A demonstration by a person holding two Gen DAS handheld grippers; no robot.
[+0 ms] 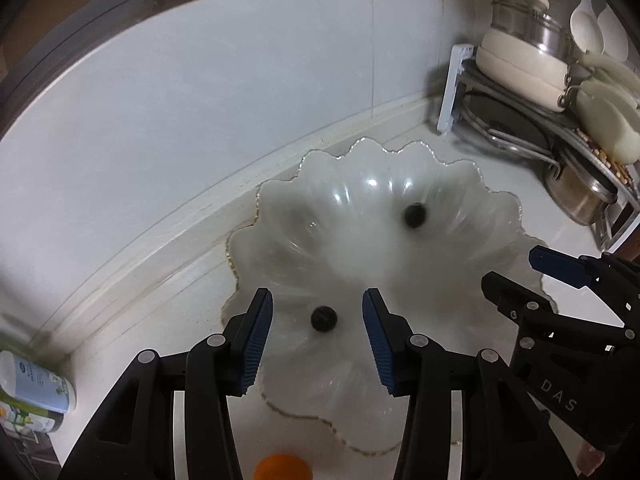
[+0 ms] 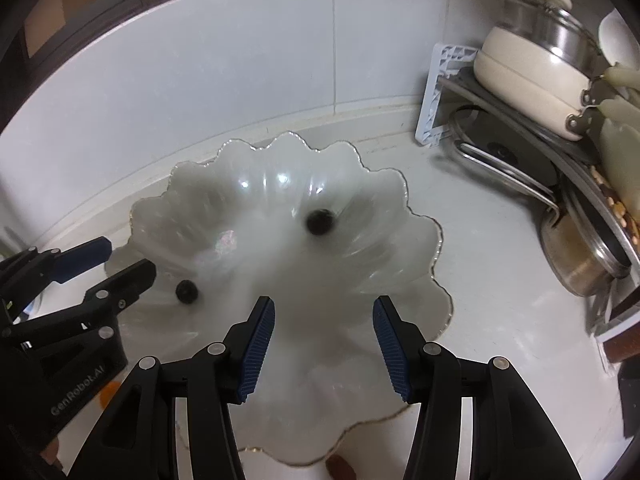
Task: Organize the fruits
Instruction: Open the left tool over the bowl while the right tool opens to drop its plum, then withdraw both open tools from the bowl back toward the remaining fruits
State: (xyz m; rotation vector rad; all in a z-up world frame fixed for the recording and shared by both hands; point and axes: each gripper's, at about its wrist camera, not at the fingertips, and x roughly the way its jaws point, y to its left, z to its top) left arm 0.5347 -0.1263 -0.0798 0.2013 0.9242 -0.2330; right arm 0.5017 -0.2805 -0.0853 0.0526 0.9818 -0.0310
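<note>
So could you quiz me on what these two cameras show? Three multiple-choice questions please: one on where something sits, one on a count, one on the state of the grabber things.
1. Where does the orange fruit lie?
A. In the middle of the bowl
B. On the counter, outside the bowl's near rim
C. On the pot rack

2. How many small dark fruits lie in the scalloped glass bowl?
A. None
B. Two
C. Five

3. How do the left gripper and right gripper stand?
A. Both open, holding nothing
B. Both shut on fruit
C. Left shut on the orange fruit, right open

Answers:
1. B: it shows at the bottom of the left view, beyond the gold-edged rim.
2. B: one dark fruit sits farther in, another dark fruit nearer the left gripper.
3. A: a wide gap shows between each pair of blue pads.
</note>
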